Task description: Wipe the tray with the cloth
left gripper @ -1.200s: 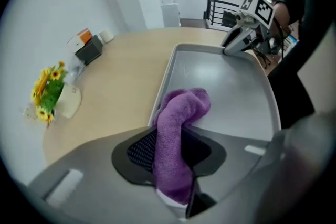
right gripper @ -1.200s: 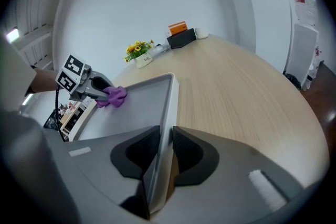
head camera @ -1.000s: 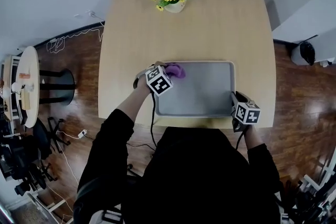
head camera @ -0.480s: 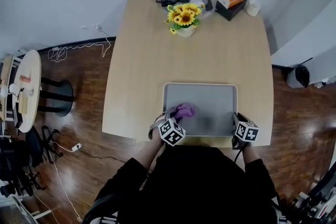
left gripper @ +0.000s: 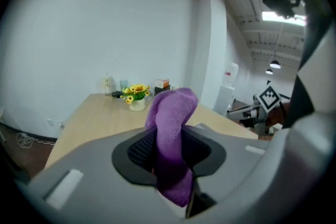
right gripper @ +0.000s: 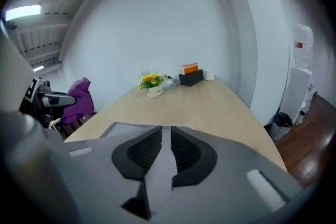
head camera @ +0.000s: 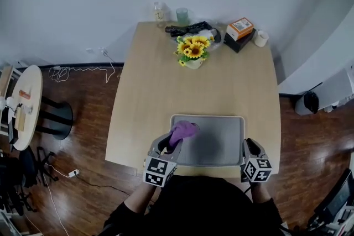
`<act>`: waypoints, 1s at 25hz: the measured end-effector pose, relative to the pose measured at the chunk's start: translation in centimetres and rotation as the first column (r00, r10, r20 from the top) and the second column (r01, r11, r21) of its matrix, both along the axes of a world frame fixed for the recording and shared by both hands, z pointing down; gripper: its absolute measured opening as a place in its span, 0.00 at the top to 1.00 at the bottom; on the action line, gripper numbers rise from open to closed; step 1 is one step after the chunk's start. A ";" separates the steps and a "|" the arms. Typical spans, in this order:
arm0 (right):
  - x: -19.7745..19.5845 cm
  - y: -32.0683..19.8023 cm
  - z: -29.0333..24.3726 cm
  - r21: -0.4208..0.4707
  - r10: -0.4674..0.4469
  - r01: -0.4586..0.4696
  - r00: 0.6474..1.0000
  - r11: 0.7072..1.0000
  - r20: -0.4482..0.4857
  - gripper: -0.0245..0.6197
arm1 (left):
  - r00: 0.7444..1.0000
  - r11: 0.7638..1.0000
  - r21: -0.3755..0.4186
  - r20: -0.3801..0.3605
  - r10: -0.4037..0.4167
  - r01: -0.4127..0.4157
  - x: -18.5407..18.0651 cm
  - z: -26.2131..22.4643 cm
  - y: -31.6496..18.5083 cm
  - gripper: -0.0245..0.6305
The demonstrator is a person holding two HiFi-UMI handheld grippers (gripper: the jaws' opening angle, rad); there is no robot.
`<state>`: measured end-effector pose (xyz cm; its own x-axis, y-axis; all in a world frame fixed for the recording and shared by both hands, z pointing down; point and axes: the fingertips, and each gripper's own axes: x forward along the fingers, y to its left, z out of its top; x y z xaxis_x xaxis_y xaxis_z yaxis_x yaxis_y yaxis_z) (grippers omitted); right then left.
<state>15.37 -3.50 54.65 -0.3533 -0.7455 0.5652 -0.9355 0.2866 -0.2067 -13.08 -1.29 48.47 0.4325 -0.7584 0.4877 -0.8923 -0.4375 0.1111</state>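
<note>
The grey tray (head camera: 215, 146) lies flat at the near edge of the table. My left gripper (head camera: 172, 142) hangs over the tray's near left corner, shut on the purple cloth (head camera: 183, 130). In the left gripper view the cloth (left gripper: 170, 128) stands bunched up between the jaws. My right gripper (head camera: 247, 146) is by the tray's near right corner. In its own view the right gripper (right gripper: 165, 134) has just been closing; only a thin slit is left between the jaws, and I see nothing pinched in it. The tray (right gripper: 126, 129) shows just ahead.
The wooden table (head camera: 166, 74) carries a sunflower pot (head camera: 192, 52), an orange box (head camera: 240, 27), a white cup (head camera: 260, 37), a bottle (head camera: 160, 12) and a glass (head camera: 182, 15) at its far end. A round side table (head camera: 22, 108) stands on the floor at the left.
The head view has risen and the table looks smaller. My left gripper brought the cloth from the tray's far left corner to its near left corner. My right gripper stays by the near right corner.
</note>
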 end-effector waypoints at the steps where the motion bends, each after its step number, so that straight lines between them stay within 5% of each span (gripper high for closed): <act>1: -0.9 -0.3 -2.0 0.043 -0.014 0.012 1.000 0.999 0.028 0.88 | 0.999 1.000 0.019 -0.040 -0.006 0.006 0.1 -1.4 0.2 0.81; 6: -4.8 -1.1 -10.6 0.244 -0.083 0.055 0.991 0.968 0.106 0.96 | 0.996 0.995 0.096 -0.090 -0.003 0.012 1.1 -4.5 1.1 0.81; 11: -7.2 -1.0 -14.2 0.344 -0.156 0.128 0.986 0.930 0.054 0.96 | 0.996 0.995 0.073 -0.065 -0.057 0.062 -1.0 -2.2 0.9 0.81; 13: -6.8 -1.0 -14.1 0.339 -0.143 0.116 0.988 0.934 0.054 0.96 | 0.984 0.985 0.034 -0.060 -0.166 0.168 -4.6 0.2 0.6 0.81; 18: -5.5 -1.0 -13.0 0.291 -0.102 0.074 0.991 0.954 0.083 0.96 | 0.915 0.908 -0.122 0.001 -0.404 0.401 -14.8 7.3 1.0 0.81; 25: -5.9 -0.9 -12.3 0.283 -0.113 0.086 0.991 0.955 0.078 0.96 | 0.916 0.886 -0.235 0.136 -0.377 0.399 -16.8 15.7 1.9 0.81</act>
